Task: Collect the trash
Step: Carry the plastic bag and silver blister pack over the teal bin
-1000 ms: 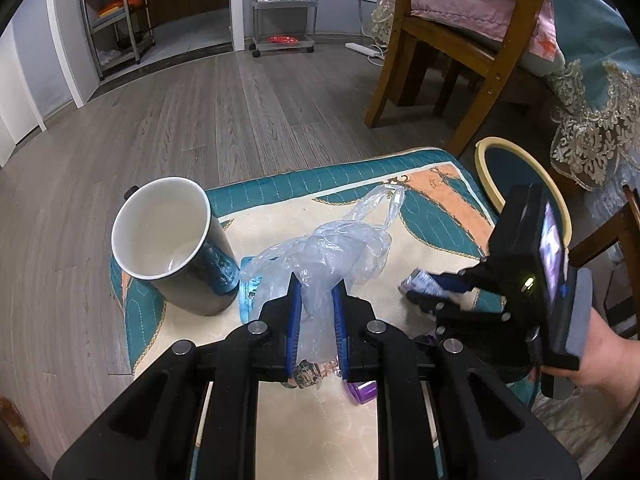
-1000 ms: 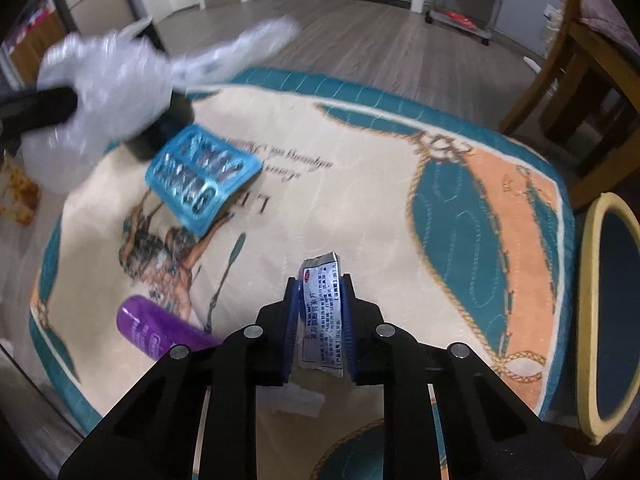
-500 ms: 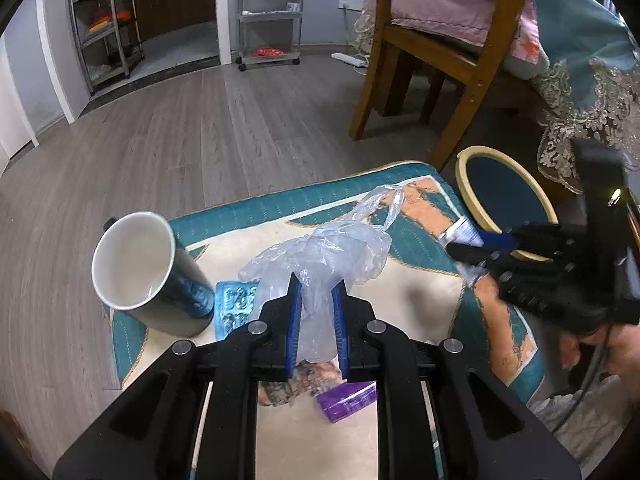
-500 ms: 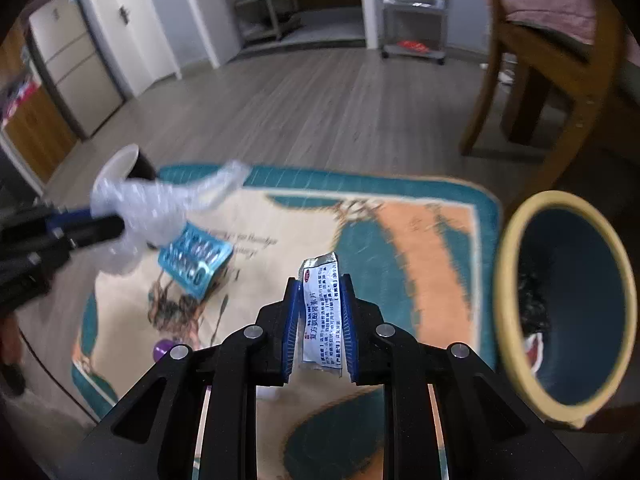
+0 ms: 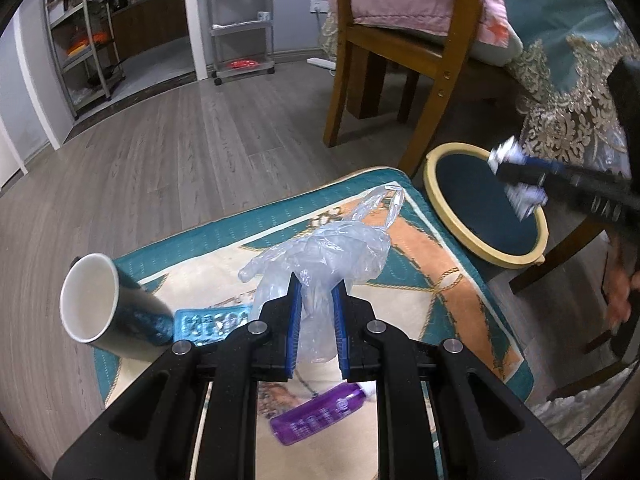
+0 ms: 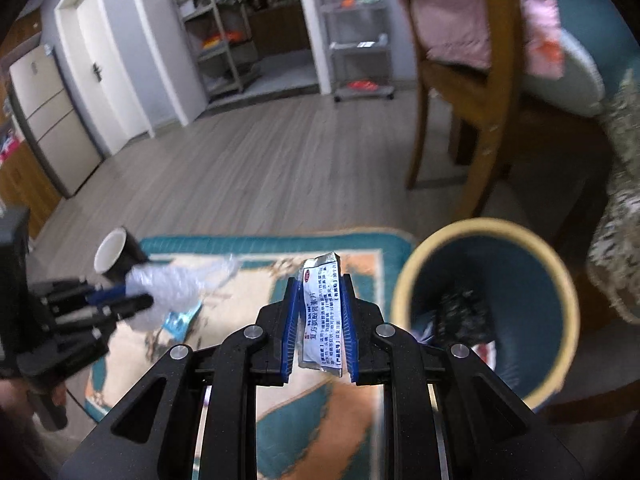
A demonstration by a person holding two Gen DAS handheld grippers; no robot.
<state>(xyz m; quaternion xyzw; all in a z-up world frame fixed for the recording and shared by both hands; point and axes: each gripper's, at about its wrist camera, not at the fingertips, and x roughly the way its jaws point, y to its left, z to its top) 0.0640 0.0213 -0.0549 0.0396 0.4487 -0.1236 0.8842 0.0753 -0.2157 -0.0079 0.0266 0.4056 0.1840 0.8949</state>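
Left tongs (image 5: 316,292) clamp a crumpled plastic bag (image 5: 320,256) above the patterned mat (image 5: 440,280).

Right gripper (image 6: 319,322) with sachet (image 6: 322,316) lifted off mat, now beside bin (image 6: 484,312). Left gripper (image 5: 316,320) carried plastic bag (image 5: 324,256) slightly toward bin.

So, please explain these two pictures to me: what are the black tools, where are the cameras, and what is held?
No robot here: a person holds two hand-held grippers, each with a camera looking along its fingers. The left view shows the left gripper shut on a crumpled plastic bag. The right view shows the right gripper shut on a foil sachet, beside the trash bin. On the patterned mat lie a mug, a blue blister pack and a purple bottle.
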